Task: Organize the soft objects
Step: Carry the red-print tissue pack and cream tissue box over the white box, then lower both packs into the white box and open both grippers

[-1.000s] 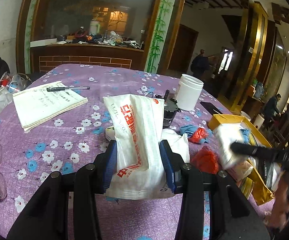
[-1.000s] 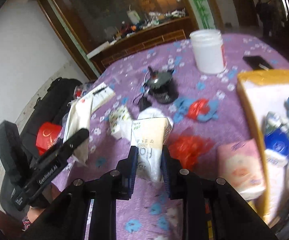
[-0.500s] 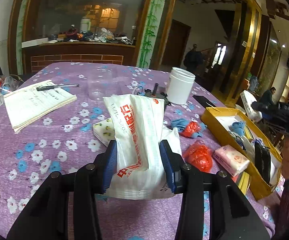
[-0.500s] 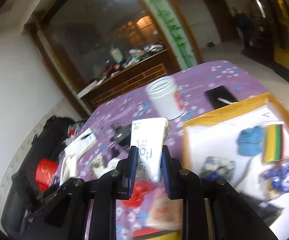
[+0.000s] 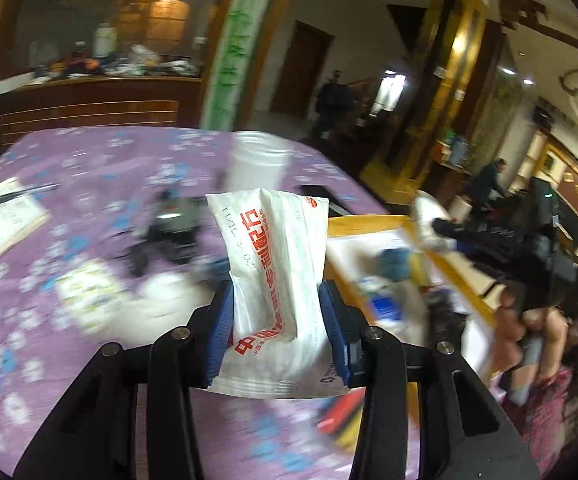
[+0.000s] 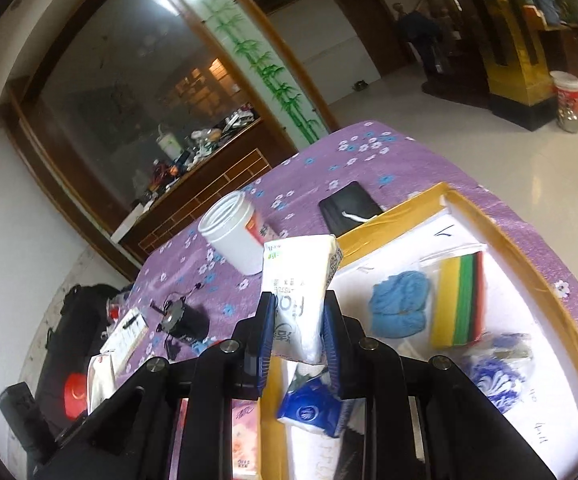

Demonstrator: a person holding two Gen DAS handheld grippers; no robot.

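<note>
Both hands have swung across toward the yellow box (image 6: 537, 280) since a second ago. Then the right tongs (image 6: 297, 336) hung over the purple tabletop (image 6: 369, 160) among the loose packets; now they sit above the box's near edge, jaws narrowly parted and clamped on a white tissue pack (image 6: 299, 280) that stands upright between the blue pads. The left tongs (image 5: 277, 332) have followed. Their view, which earlier faced the notebook and the middle of the tabletop, now shows the box at 3 o'clock, and they pinch a larger white packet with red lettering (image 5: 277, 264), jaws somewhat wider and squeezing it at the waist. I judge both packets are in transit and about to be dropped in; neither is released yet.

The right view looks down into the box: a blue yarn ball (image 6: 399, 310) at 2 o'clock of the tongs, a striped sponge pack (image 6: 459, 300) beside it, a blue-and-white pouch (image 6: 493, 372) at 4 o'clock and a blue tissue packet (image 6: 313, 404) just below the tongs. A pink packet (image 6: 245, 444) at 6 o'clock lies outside the box wall, and the white jar (image 6: 233, 236) and a black phone (image 6: 349, 208) are at 11 to 1 o'clock. The left view is smeared by motion and hides most of this, but it alone shows the other hand (image 5: 529, 320) at 4 o'clock gripping its black handle, with the tissue pack over the box.
</note>
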